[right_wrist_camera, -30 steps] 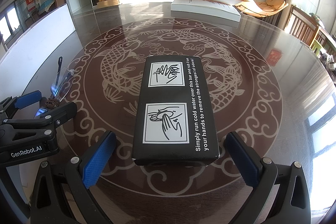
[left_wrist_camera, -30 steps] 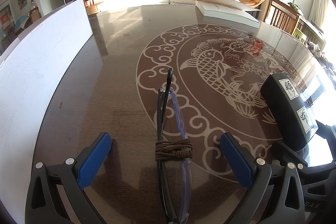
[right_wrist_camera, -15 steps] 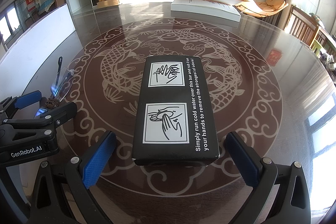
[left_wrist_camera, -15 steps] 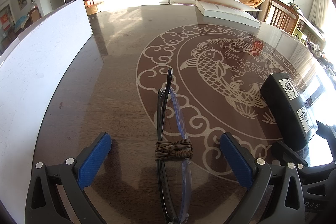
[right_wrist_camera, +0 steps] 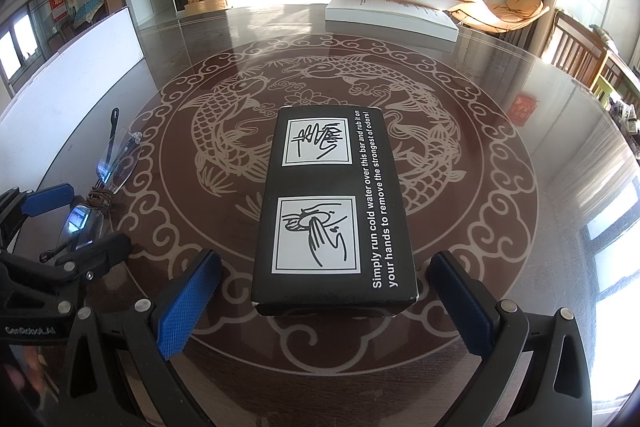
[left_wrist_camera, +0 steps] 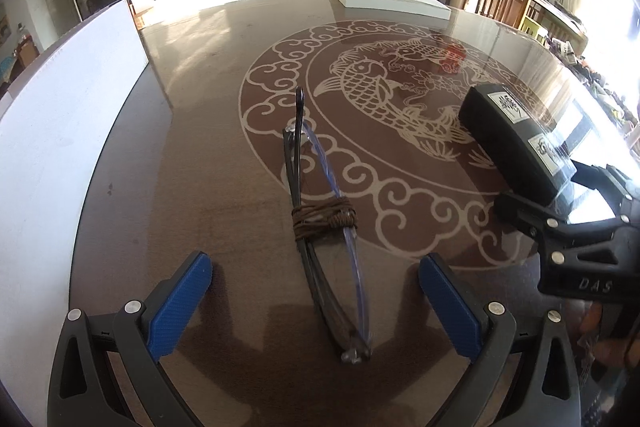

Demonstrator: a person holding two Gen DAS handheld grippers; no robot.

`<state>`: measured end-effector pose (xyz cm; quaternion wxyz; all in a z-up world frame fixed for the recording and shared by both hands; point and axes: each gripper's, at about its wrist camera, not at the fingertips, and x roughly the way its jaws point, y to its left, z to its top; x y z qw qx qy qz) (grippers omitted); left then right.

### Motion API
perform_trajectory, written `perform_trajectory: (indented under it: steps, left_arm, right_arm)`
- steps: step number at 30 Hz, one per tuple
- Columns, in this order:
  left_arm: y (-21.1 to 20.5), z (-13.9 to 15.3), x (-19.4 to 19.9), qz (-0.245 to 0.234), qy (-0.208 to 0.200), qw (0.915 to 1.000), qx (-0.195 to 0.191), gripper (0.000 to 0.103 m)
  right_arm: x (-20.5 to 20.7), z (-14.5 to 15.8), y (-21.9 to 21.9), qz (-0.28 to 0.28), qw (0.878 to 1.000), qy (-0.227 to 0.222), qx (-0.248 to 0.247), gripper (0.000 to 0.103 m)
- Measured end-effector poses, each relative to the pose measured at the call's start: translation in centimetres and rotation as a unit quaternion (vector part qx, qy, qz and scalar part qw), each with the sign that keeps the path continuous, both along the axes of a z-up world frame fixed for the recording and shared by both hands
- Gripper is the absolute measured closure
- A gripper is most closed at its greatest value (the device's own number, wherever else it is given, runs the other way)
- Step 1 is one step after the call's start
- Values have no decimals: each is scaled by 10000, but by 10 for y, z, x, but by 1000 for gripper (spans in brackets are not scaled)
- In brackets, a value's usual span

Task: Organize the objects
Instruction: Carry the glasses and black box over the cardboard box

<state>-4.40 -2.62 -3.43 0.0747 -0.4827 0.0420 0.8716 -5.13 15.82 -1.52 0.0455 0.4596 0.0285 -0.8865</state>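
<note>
Two grippers stood over a round table (right_wrist_camera: 500, 211) with a fish pattern, each with its blue-padded jaws spread wide and gripping nothing. The left gripper (left_wrist_camera: 314, 301) straddled the near end of the folded glasses (left_wrist_camera: 320, 227), which lay on the table pointing away along the line of the fingers, midway between the two pads and touching neither. A brown cord (left_wrist_camera: 322, 221) was wound around the middle of the glasses. In the right wrist view the glasses (right_wrist_camera: 106, 179) lay at the left, just ahead of the left gripper (right_wrist_camera: 56, 227), whose body bore pale lettering that looked like "GenRobot.AI", though blurred. The right gripper (right_wrist_camera: 318, 301) stood at the near end of a black box (right_wrist_camera: 336, 211) that lay flat on the table, lengthways between the pads with a clear gap on each side. The box carried two white panels with line drawings of hands, and white text along its right edge read "Simply run cold water over this bar and rub it on your hands to remove the strongest of odors!". From the left wrist view the box (left_wrist_camera: 512, 131) lay to the right, with the right gripper (left_wrist_camera: 560, 223) at its near end, marked "DAS". A white board (left_wrist_camera: 60, 131) stood along the left edge of the table, and a large white open book (right_wrist_camera: 390, 13) lay at the far side.
</note>
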Motion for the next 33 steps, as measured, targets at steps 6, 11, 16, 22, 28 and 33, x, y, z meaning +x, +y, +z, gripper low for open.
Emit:
perform_trajectory:
  steps: [6,11,16,22,28,33]
  left_arm:
    - [-13,2,3,118,-379,9992,-74,0]
    - [-6,9,-13,35,-349,9994,-24,0]
    - [12,8,-26,-211,-154,9995,-150,29]
    - [2,12,-33,-173,-36,9996,223,75]
    - [-31,32,0,108,253,9922,1217,75]
    - [-68,83,40,380,783,9750,2045,75]
  right_arm:
    - [-11,1,1,540,9985,-119,-8,0]
    - [-18,3,-1,829,9950,-552,84,0]
    - [-43,8,-3,1125,9884,-1018,-110,4]
    - [-43,20,10,932,9890,-1115,-278,44]
    - [-10,37,18,857,9857,-1170,-858,44]
    - [3,76,-17,1181,9822,-949,-1113,44]
